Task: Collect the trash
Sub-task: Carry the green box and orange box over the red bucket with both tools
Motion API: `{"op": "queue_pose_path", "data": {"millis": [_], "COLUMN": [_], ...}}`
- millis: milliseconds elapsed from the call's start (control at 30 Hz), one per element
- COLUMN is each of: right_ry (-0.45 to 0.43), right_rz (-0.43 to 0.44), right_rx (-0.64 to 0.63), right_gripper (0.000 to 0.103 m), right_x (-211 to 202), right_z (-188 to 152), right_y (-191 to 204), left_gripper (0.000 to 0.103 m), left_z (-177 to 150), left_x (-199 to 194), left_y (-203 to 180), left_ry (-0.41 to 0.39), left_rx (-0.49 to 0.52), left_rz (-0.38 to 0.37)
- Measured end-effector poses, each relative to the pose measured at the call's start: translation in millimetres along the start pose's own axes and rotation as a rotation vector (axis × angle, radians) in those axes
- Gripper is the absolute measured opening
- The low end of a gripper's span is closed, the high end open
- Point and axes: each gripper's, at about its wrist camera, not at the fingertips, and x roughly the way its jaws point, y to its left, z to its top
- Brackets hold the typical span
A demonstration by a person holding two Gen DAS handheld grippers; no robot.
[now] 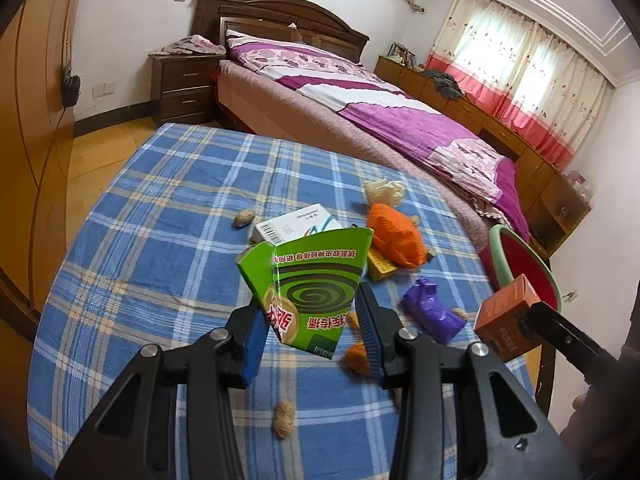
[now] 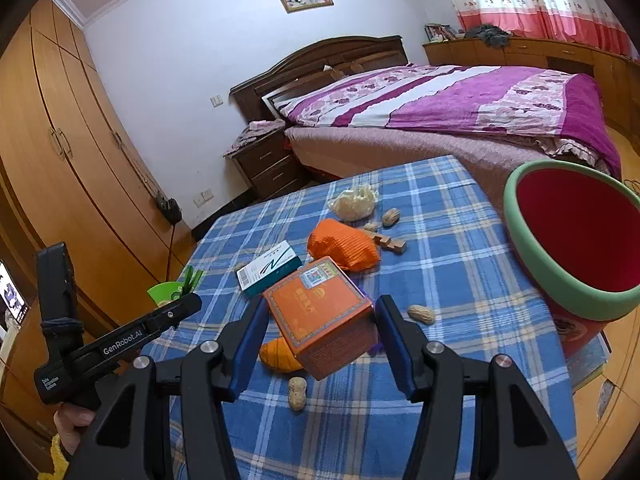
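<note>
Both boxes were lifted clear of the worktop (image 2: 460, 240): the left tool (image 1: 312, 320) pinched a green mosquito-coil box (image 1: 308, 280) printed with Chinese characters, the right tool (image 2: 322, 326) an orange box (image 2: 320, 312) bearing a QR label. Next, probably, each needed carrying right to the red bin (image 2: 576, 232). "GenRobot.AI" was legible on the left tool.

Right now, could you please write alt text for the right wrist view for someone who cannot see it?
The right tool grips an orange box above a blue checked tablecloth scattered with peanuts, wrappers and a small white box. A red bin with a green rim stands at right, a bed behind.
</note>
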Motion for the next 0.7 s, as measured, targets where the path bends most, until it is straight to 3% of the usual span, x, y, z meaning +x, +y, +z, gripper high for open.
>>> {"op": "queue_pose_path", "data": {"millis": [700], "right_ry": [-0.120], "right_rz": [-0.027], "right_rx": [0.089], "right_gripper": [0.058], "right_x": [-58], "right_z": [2], "right_y": [-56], "left_gripper": [0.042], "left_z": [2], "left_x": [-11], "left_y": [-81], "left_ry": [0.024], "left_rx": [0.096], "left_rz": [-0.088]}}
